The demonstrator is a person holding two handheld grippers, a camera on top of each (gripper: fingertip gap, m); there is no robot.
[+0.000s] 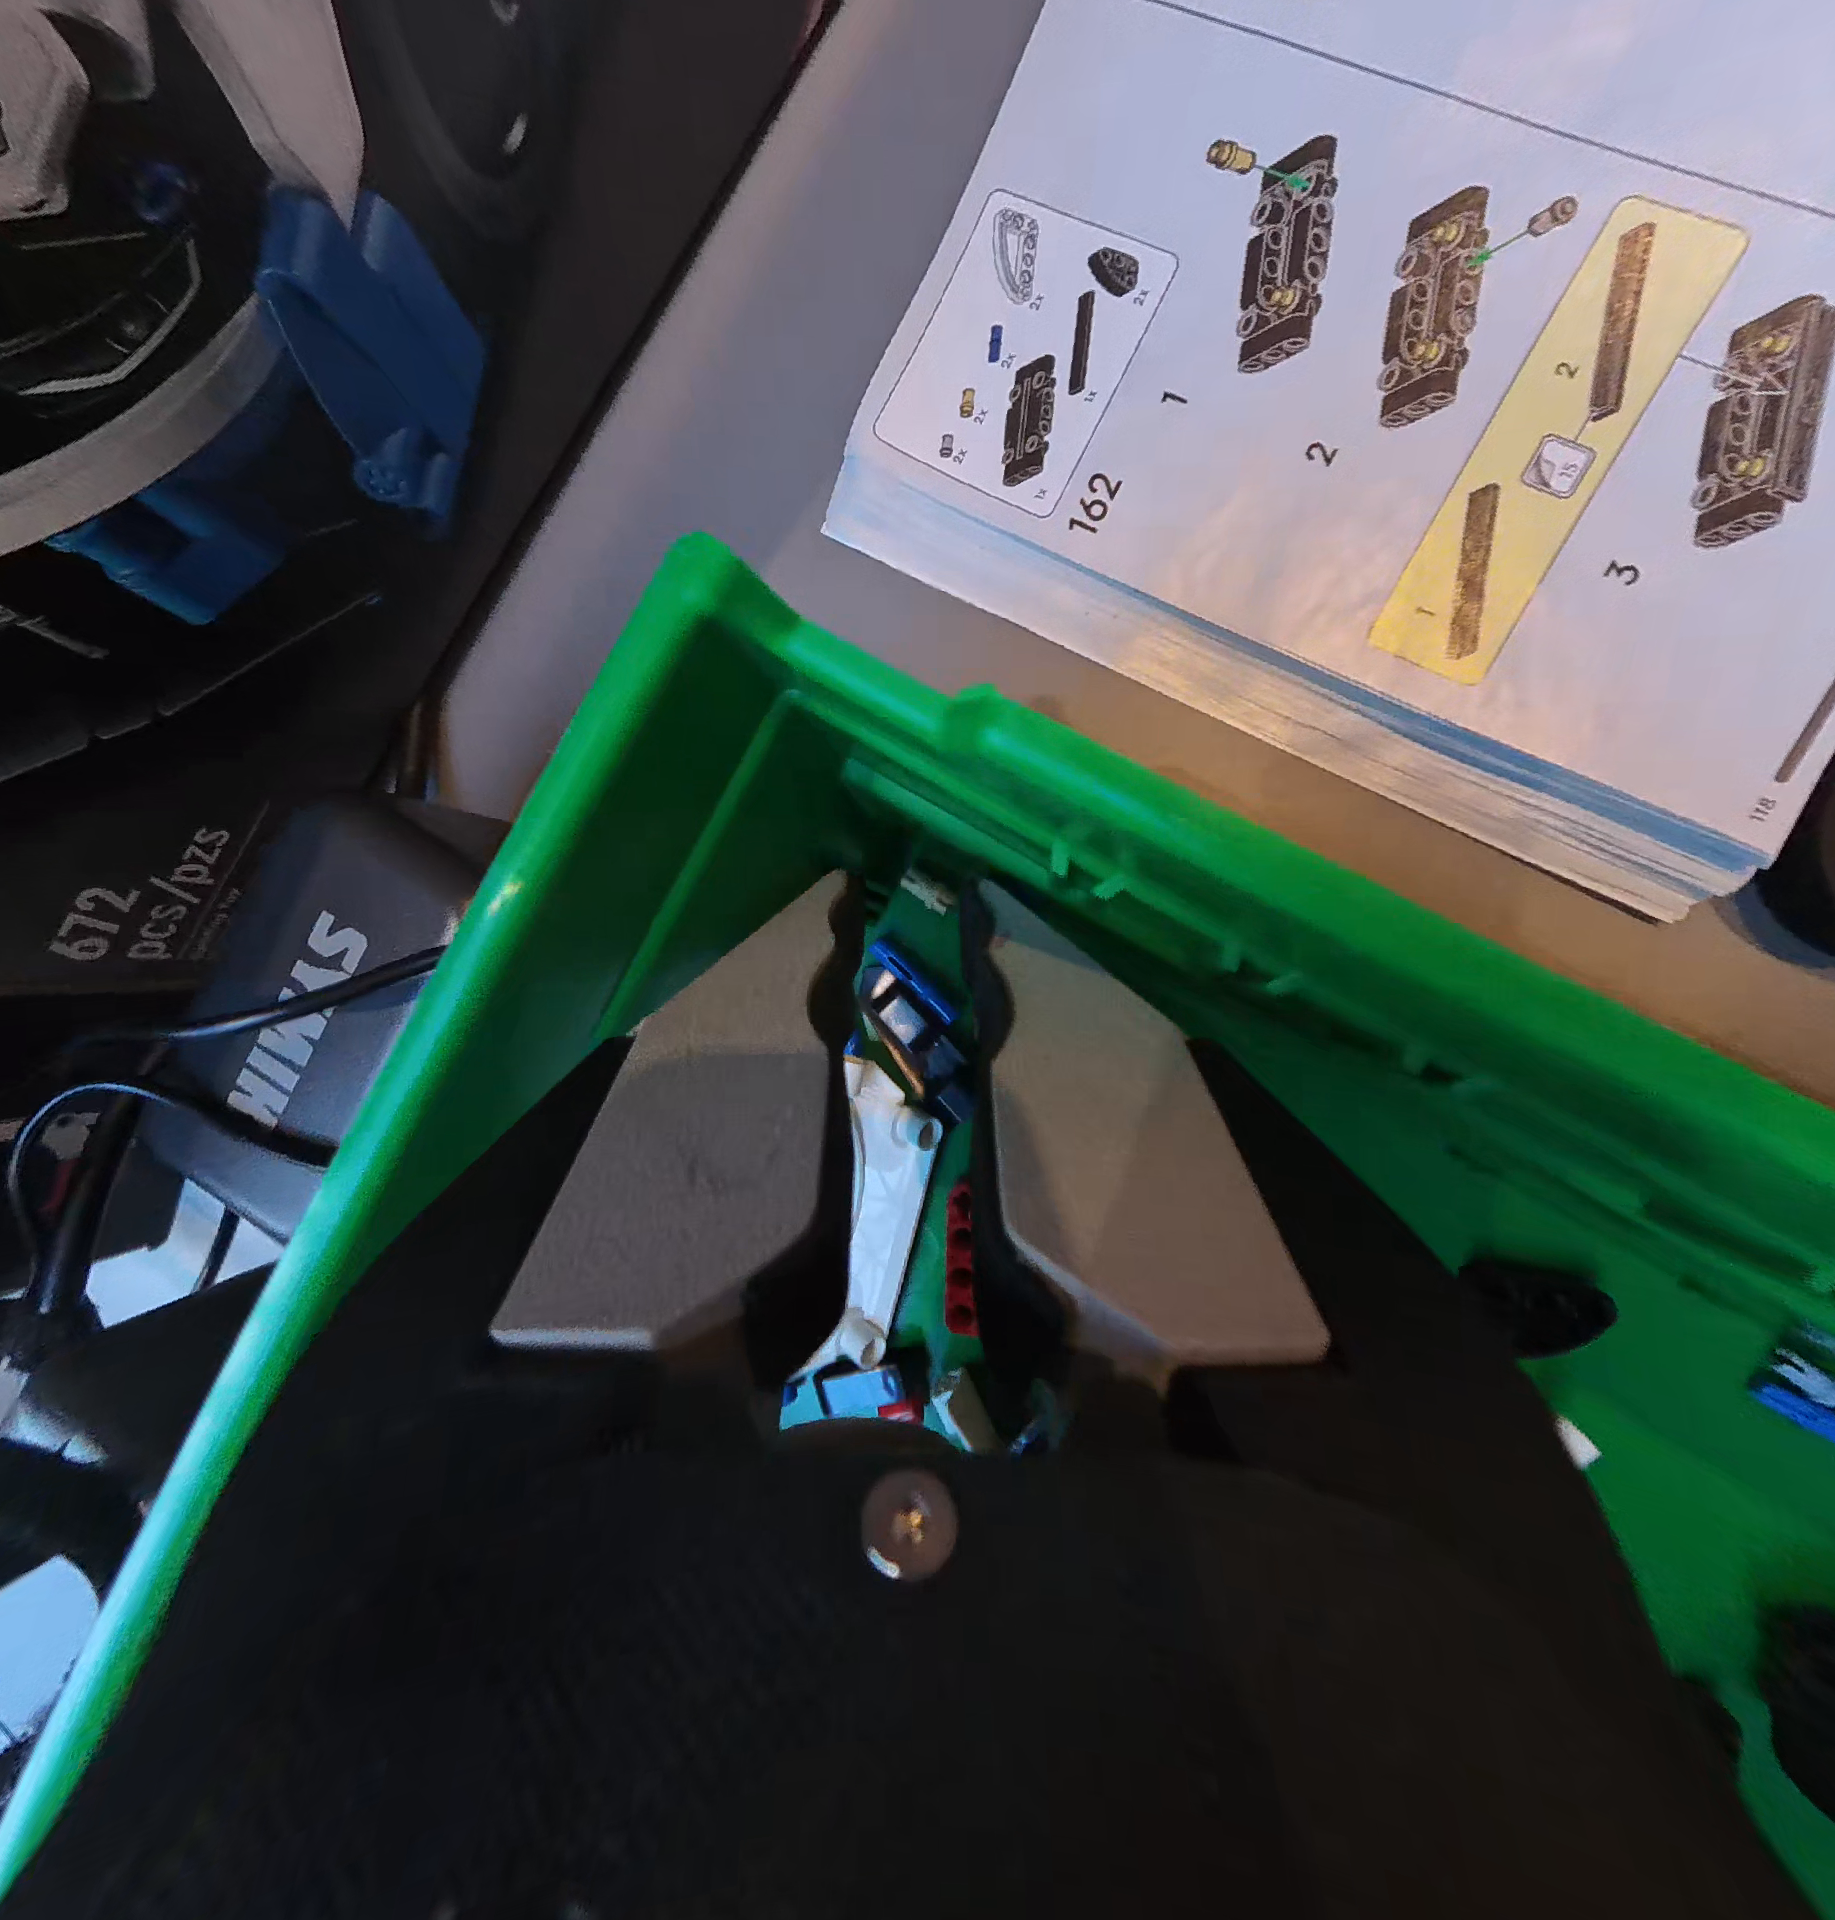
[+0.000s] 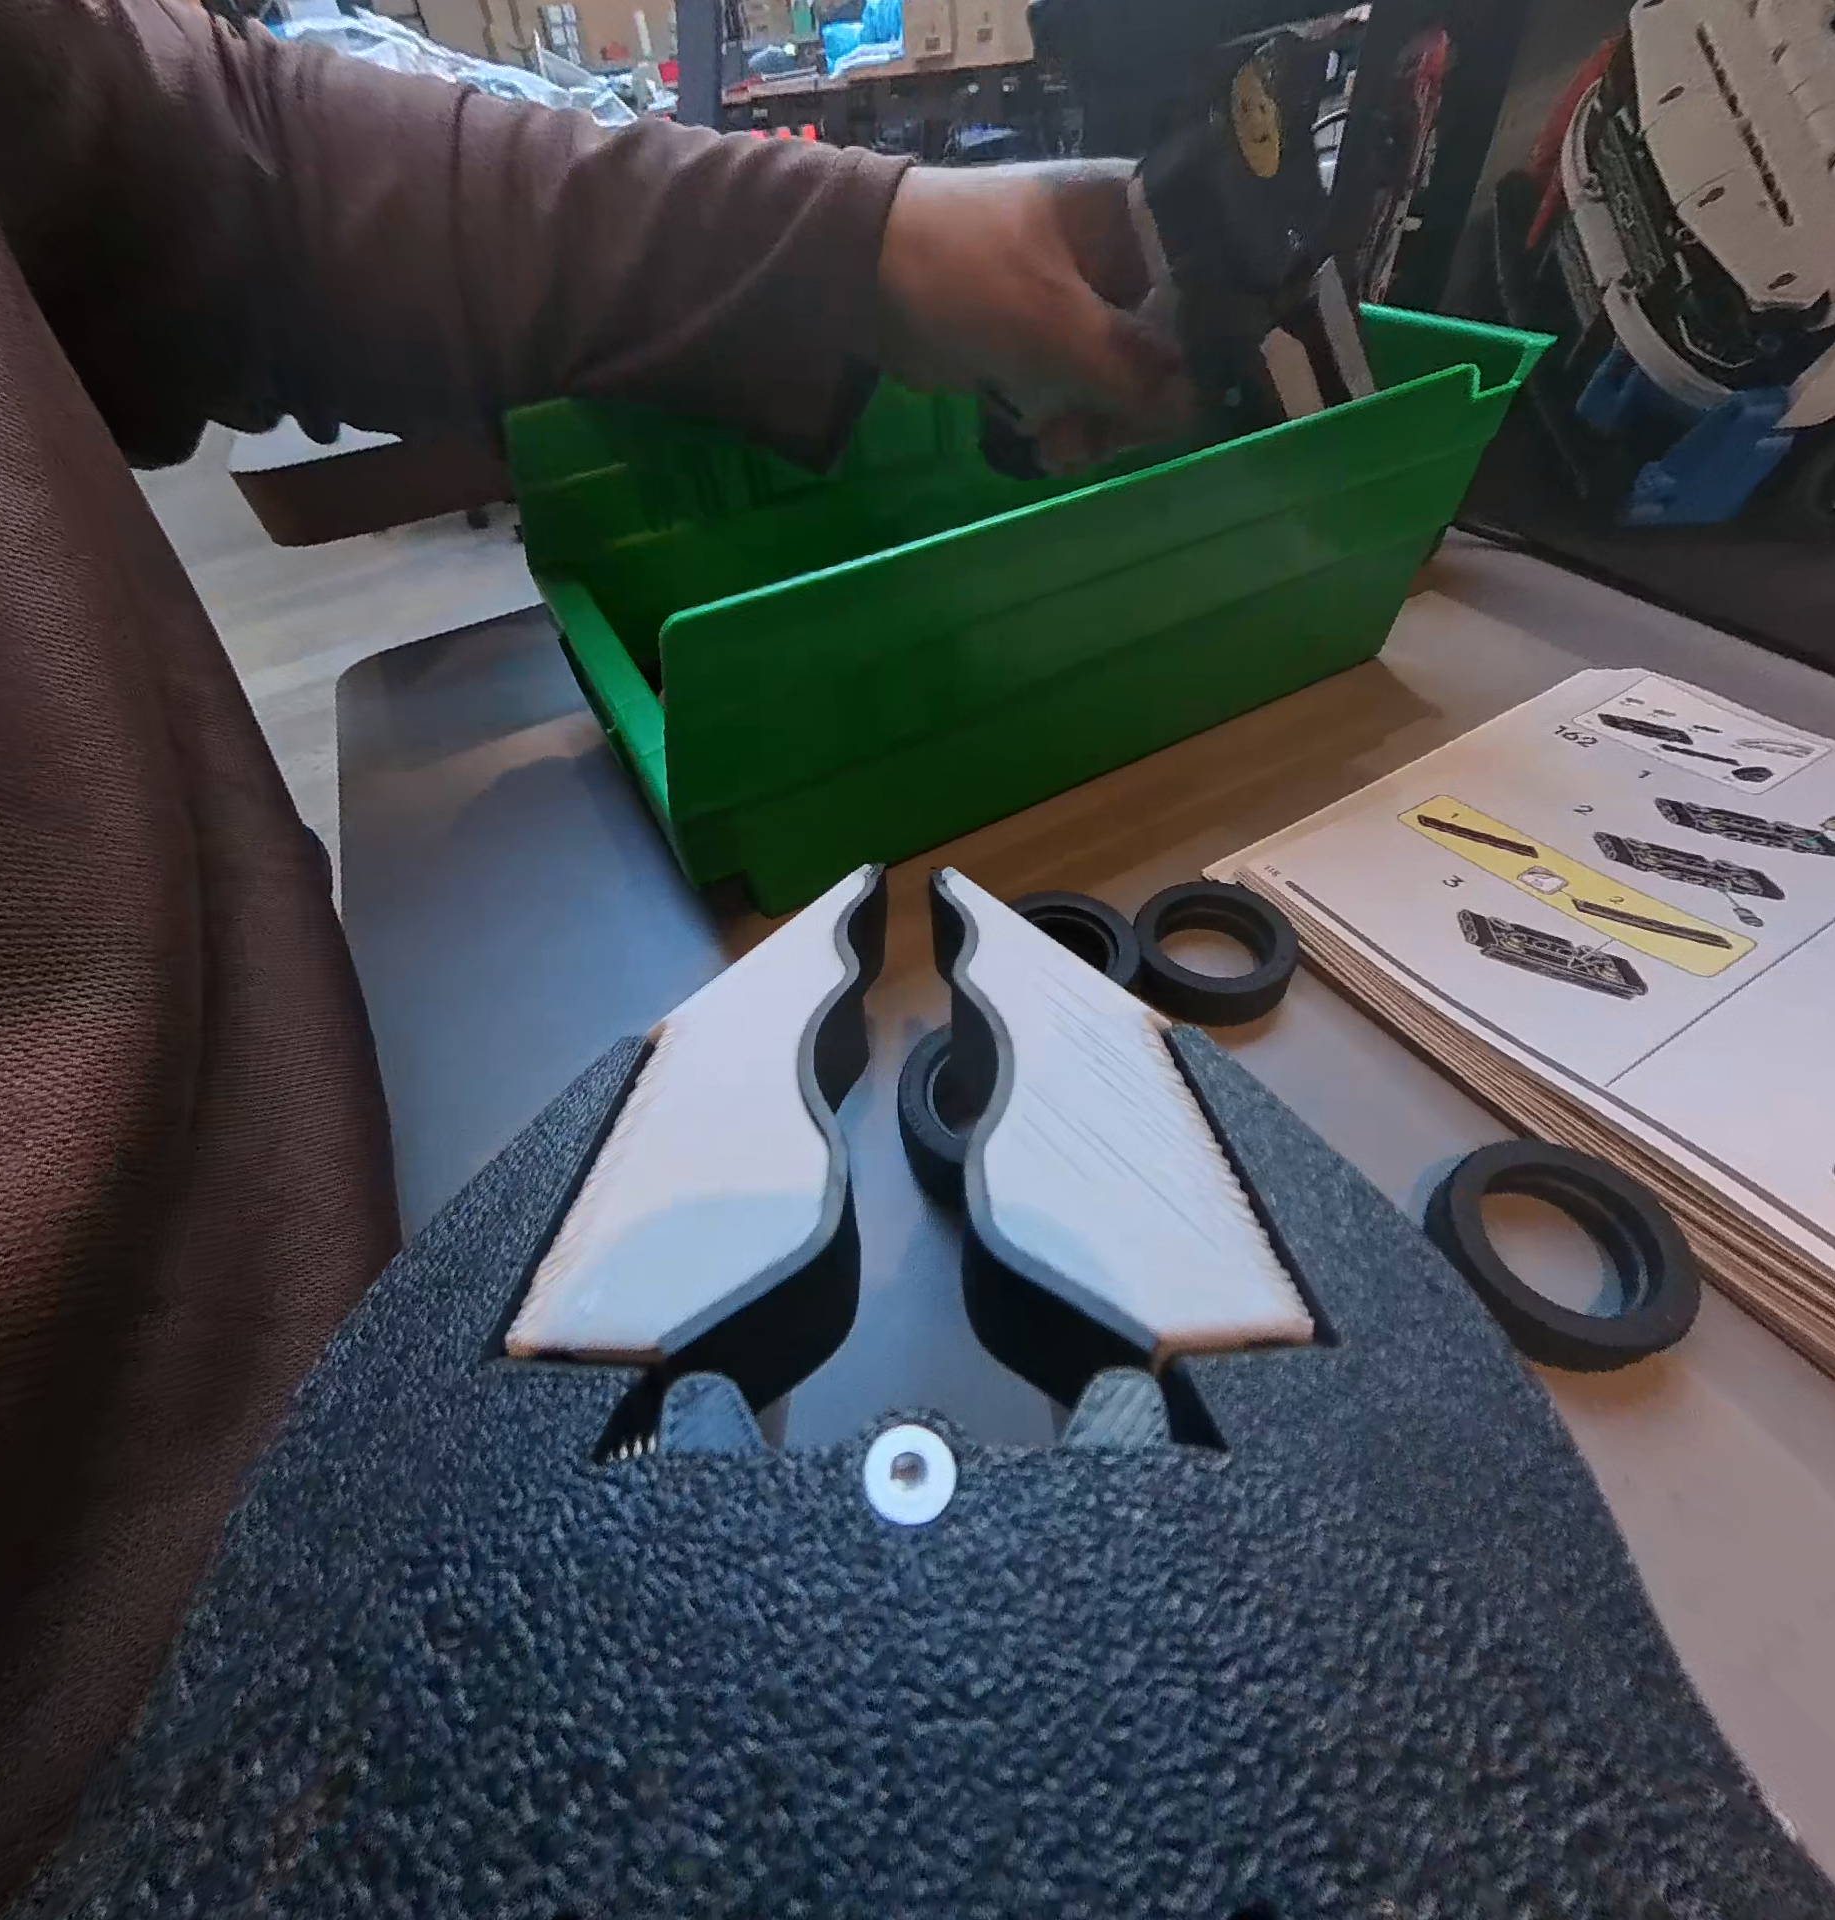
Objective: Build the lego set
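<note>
- Pebbled black housing fills the foreground of the right wrist view; from it the right gripper [image 2: 908, 883] reaches forward, its two pale ribbed fingers [image 2: 726, 1132] edged with wavy black pads, a narrow gap between the tips, nothing held.
- Four black rubber tyres lie on the grey table [image 2: 497, 831]: one tyre [image 2: 928, 1117] is half hidden behind the right finger, a second [image 2: 1084, 935] peeks out beyond it, a third tyre [image 2: 1216, 951] touches that one, and a fourth [image 2: 1562, 1252] leans on the open instruction booklet [image 2: 1578, 997].
- Beyond the tips stands the green plastic bin [image 2: 996, 675], with ribbed walls and a cut-down front.
- A person's hand [image 2: 1006, 301], blurred by motion, holds the left gripper [image 2: 1297, 343] down into the bin's far corner; its tips are hidden by the wall.
- From the left wrist view, that gripper [image 1: 908, 904] points into the bin corner [image 1: 684, 831]; the jaws stand slightly apart, and whether they clamp anything I cannot tell.
- Between them lie loose lego pieces: a white curved panel [image 1: 887, 1205], a blue-and-black piece [image 1: 908, 1013], a red beam [image 1: 960, 1262]; others are blurred.
- Cut off at the edges: the dark set box [image 1: 165, 416].
</note>
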